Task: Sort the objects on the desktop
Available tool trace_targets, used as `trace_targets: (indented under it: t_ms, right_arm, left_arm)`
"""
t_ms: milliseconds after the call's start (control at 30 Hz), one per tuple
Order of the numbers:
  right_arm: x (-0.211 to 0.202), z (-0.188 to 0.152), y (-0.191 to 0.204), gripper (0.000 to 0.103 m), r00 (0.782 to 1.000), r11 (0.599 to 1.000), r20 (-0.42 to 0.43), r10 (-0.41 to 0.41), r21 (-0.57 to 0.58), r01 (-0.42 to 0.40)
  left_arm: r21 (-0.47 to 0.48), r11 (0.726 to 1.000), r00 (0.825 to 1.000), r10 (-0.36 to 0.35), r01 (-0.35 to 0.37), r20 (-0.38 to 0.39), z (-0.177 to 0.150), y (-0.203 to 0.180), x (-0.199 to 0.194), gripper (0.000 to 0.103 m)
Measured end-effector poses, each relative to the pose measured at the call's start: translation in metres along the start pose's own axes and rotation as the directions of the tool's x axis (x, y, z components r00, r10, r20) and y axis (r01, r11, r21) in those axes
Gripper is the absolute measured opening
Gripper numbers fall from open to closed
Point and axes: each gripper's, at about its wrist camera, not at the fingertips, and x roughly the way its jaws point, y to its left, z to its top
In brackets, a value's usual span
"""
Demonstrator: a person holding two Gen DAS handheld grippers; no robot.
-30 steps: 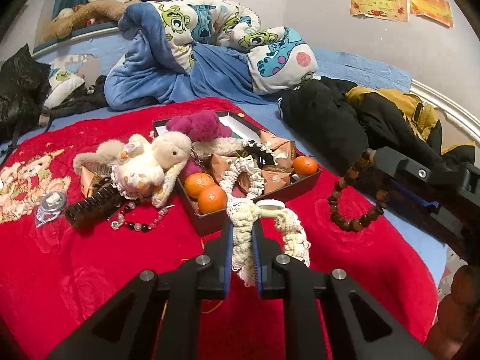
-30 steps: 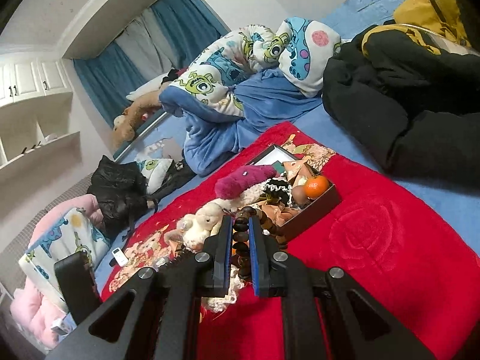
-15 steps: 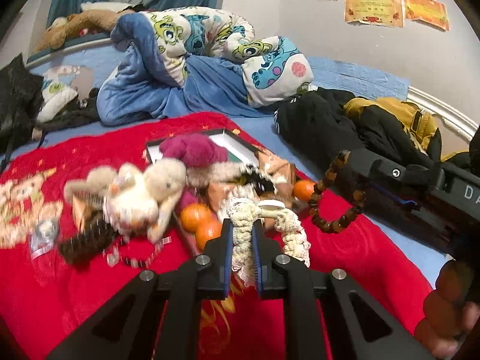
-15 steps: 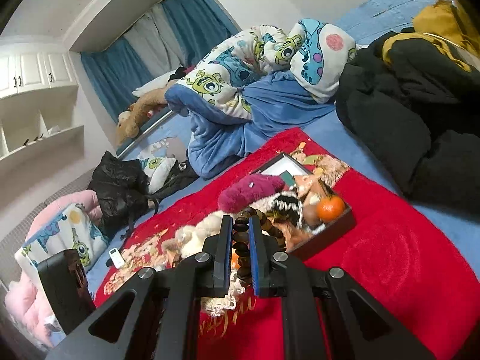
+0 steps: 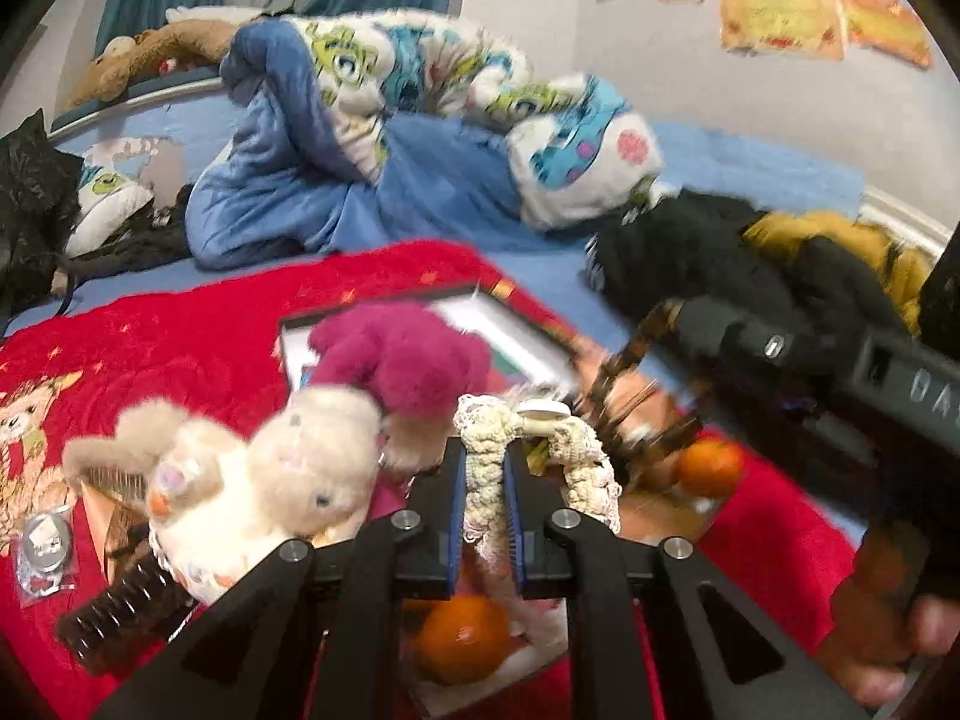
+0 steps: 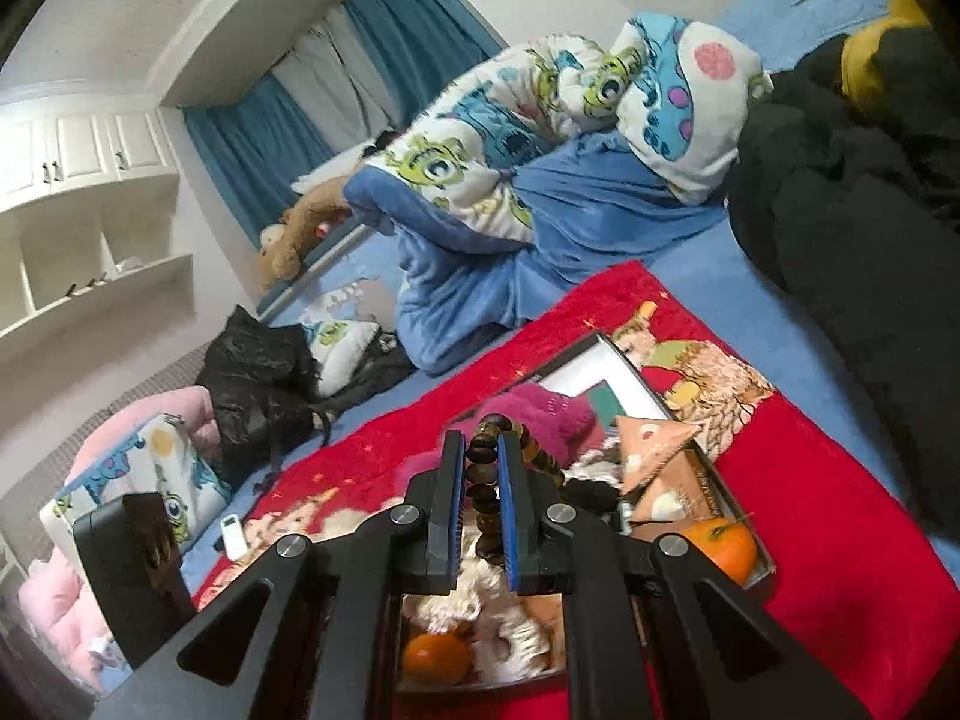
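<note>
My left gripper (image 5: 483, 468) is shut on a cream lace scrunchie (image 5: 576, 468) and holds it over the dark tray (image 5: 372, 315) on the red blanket. In the right wrist view my right gripper (image 6: 480, 462) is shut on a brown bead bracelet (image 6: 485, 480), also above the tray (image 6: 630, 372). The tray holds a magenta plush (image 5: 408, 360), oranges (image 5: 711, 468) and paper packets (image 6: 654, 450). The bracelet (image 5: 624, 372) and the right gripper's body appear blurred at the right of the left wrist view.
A cream plush rabbit (image 5: 252, 480), a dark hair claw (image 5: 120, 612) and a small clear packet (image 5: 45, 546) lie left of the tray. A crumpled blue quilt (image 5: 390, 120) lies behind and dark coats (image 6: 852, 192) to the right. A black bag (image 6: 264, 372) sits at the left.
Both grippers have moved forward over the tray with their items still held. The tray and toys now look larger and closer, and the bracelet has swung in over the tray's right side.
</note>
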Motion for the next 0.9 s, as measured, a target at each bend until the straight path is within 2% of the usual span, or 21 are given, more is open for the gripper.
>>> trace_targets:
  t_ms: [100, 233, 400, 900]
  right_arm:
    - [0.002, -0.007, -0.016, 0.012, 1.000, 0.999, 0.000, -0.028, 0.030, 0.028]
    - [-0.002, -0.016, -0.028, 0.013, 0.996, 0.996, -0.006, -0.087, 0.016, 0.087]
    - [-0.005, -0.019, -0.045, 0.013, 0.997, 0.994, 0.002, -0.076, 0.077, 0.075]
    - [-0.009, -0.023, -0.031, 0.015, 0.994, 0.995, 0.034, -0.103, -0.010, 0.103]
  left_arm:
    - [-0.008, 1.000, 1.000, -0.004, 0.004, -0.026, -0.010, 0.004, 0.011, 0.012]
    - [-0.031, 1.000, 1.000, -0.004, 0.003, -0.030, -0.014, 0.008, 0.016, 0.012]
    - [-0.010, 1.000, 0.999, 0.008, -0.008, -0.032, -0.017, 0.003, 0.018, 0.012]
    - [0.007, 1.000, 1.000, 0.016, -0.015, -0.025, -0.021, 0.003, 0.018, 0.012]
